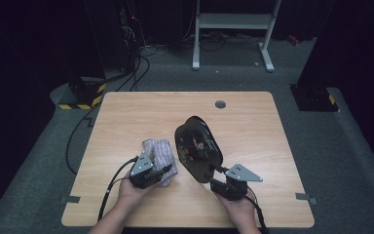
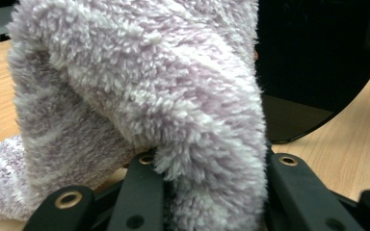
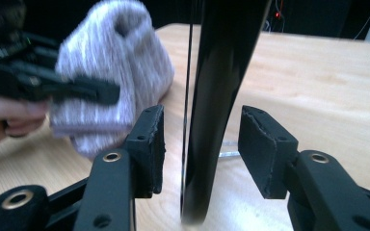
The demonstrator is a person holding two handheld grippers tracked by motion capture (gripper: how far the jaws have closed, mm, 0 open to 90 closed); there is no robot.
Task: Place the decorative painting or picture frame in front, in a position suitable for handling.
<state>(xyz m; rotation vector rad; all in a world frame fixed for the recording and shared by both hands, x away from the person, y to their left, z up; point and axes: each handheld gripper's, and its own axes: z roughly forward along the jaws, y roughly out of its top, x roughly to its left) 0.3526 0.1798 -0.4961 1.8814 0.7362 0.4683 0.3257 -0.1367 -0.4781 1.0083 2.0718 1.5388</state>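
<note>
Clamping a fluffy lilac-and-white sock (image 1: 159, 155) at counter (image 1: 126, 117) centre, the left gripper (image 1: 161, 170) sits at 7 o'clock. At 5 o'clock, the right gripper (image 1: 219, 171) brackets a glossy black oval plate (image 1: 198, 148), pads spread clear.

Each black tool (image 1: 148, 174) carries a grey three-cornered plate, brass-ringed screw holes, trailing cable

A light wooden table (image 1: 141, 112) with a grey grommet hole (image 1: 220, 104) stood on grey carpet (image 1: 321, 161). At upper centre, a white metal stand (image 1: 233, 29); black cables (image 1: 136, 73) trailed upper left amid darkness.
</note>
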